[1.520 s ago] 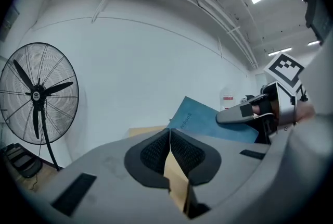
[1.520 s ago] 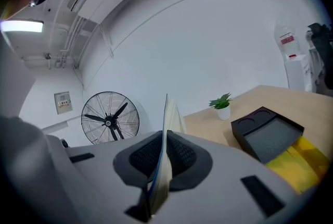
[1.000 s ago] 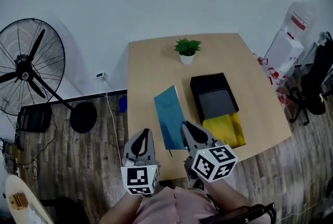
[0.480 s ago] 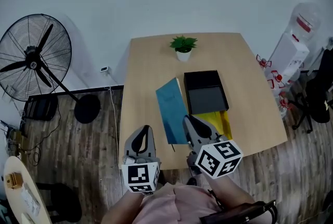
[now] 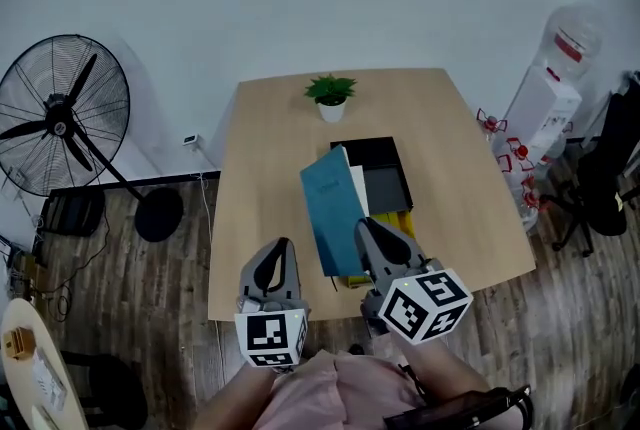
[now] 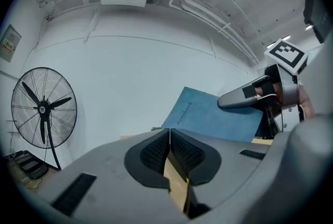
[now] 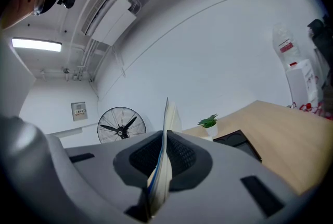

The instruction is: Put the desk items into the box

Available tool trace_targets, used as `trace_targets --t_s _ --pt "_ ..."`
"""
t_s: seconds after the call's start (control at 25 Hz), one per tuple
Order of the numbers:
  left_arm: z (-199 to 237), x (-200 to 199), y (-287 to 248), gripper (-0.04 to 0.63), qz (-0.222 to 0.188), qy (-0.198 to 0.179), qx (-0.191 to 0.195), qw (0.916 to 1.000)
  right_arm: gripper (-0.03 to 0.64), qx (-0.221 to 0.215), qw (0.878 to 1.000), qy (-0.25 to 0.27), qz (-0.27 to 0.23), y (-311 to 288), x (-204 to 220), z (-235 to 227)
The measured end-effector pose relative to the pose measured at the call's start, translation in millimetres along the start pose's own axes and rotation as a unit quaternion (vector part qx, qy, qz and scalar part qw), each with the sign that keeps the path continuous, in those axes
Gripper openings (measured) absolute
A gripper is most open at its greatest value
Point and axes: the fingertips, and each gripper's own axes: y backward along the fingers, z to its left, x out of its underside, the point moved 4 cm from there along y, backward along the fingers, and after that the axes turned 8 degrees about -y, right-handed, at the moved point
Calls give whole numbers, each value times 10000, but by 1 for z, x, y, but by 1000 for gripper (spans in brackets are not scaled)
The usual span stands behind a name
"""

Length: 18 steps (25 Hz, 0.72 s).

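The right gripper (image 5: 368, 234) clamps a blue book (image 6: 208, 116) lettered "notebook", tilted over the box (image 5: 386, 188); the left gripper (image 6: 169, 137) is closed, empty.

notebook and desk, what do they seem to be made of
Notebook: matte teal cover, probably card or faux leather, over paper; white page edges show. Desk: smooth pale-tan top, wood or wood-look laminate; the grain is too faint to tell.

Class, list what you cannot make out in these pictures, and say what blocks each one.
- Yellow item: head view, mostly under the notebook and right hand-held gripper.
- Black box floor: head view, left part behind the notebook.
- Notebook cover: right gripper view shows only its edge.
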Motion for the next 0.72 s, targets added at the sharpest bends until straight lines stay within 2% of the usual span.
trace_targets --t_s 0.4,0.72 --pt "-49 -16 -13 15 -201 -4 472 9987 26 467 9980 52 -418 51 -28 -30" --pt "-80 -23 -22 15 -279 -37 853 9960 25 830 9949 63 -571 79 -34 -50"
